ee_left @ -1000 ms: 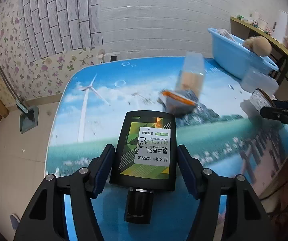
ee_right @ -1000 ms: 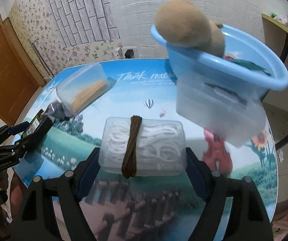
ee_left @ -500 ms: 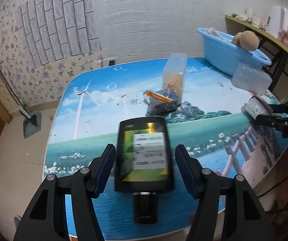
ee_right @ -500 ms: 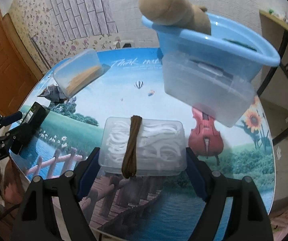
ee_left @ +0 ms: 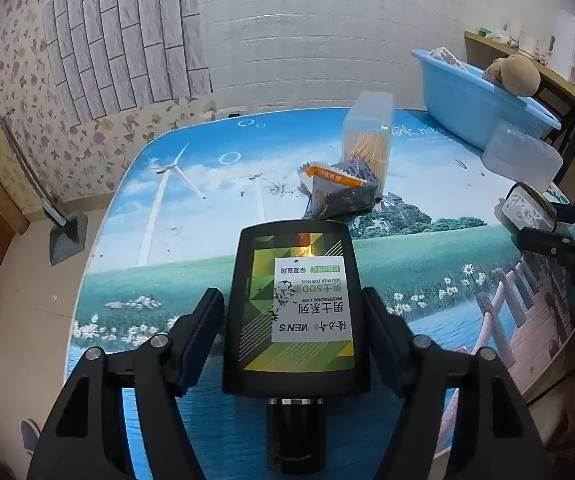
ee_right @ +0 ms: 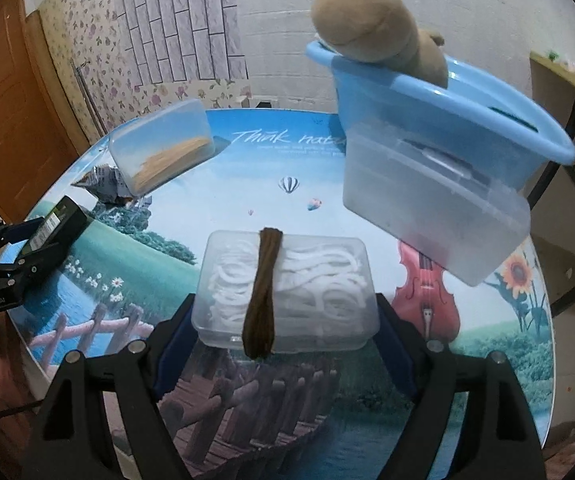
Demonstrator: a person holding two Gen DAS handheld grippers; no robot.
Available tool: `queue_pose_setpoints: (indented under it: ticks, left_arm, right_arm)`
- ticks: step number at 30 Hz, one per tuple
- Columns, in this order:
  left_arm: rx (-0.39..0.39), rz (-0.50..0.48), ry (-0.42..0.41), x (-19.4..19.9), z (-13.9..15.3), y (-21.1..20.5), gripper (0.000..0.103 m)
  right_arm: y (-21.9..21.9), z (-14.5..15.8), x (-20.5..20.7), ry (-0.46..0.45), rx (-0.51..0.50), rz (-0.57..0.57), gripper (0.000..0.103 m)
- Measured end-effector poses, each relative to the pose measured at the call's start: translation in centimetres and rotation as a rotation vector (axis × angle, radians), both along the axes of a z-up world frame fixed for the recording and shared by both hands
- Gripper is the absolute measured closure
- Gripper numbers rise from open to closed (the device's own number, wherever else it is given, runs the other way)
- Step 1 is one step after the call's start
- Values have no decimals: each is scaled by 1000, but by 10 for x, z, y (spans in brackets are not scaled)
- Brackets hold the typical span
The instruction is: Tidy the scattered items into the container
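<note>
The left gripper point(ee_left: 293, 316) has just been opening, fingers apart beside the bottle point(ee_left: 295, 308) at lower centre. The right gripper point(ee_right: 285, 320), also opening, flanks the box point(ee_right: 287, 288); basin point(ee_right: 467, 112) upper right.

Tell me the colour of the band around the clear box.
Brown; the band wraps the clear box, best in the right wrist view.

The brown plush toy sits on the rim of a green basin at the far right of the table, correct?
Not quite: the basin is blue, not green. The right wrist view shows it plainly, with the plush toy on its rim, at the table's far right.
</note>
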State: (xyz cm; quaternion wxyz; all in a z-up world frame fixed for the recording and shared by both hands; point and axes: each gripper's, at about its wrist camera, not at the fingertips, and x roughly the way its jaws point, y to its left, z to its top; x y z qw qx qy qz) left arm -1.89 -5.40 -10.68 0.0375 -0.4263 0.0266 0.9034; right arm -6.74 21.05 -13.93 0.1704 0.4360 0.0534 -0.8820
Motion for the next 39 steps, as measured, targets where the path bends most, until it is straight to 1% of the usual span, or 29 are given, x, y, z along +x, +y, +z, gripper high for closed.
queue_pose_setpoints:
  ticks: [1, 2, 3, 6, 8, 10, 17, 39]
  left_arm:
    - [7, 4, 0, 0, -1, 0, 31]
    - [11, 6, 1, -1, -1, -1, 29]
    - [17, 10, 3, -1, -2, -1, 28]
    - [24, 22, 11, 0, -4, -1, 17]
    - [27, 19, 18, 2, -6, 0, 7]
    - [27, 6, 18, 3, -9, 3, 0]
    - [30, -2, 37, 5, -9, 4, 0]
    - [31, -1, 57, 7, -9, 5, 0]
  right_arm:
    - [-2, 0, 0, 4, 12, 6, 17]
    - [-4, -2, 0, 5, 22, 15, 10]
    - [-5, -3, 0, 2, 25, 26, 0]
    - [-6, -5, 1, 10, 24, 31, 0]
    - [-6, -5, 2, 16, 23, 32, 0]
    - [-5, -6, 4, 24, 24, 30, 0]
    - [-2, -6, 7, 28, 22, 4, 0]
    - [-2, -6, 5, 34, 21, -1, 0]
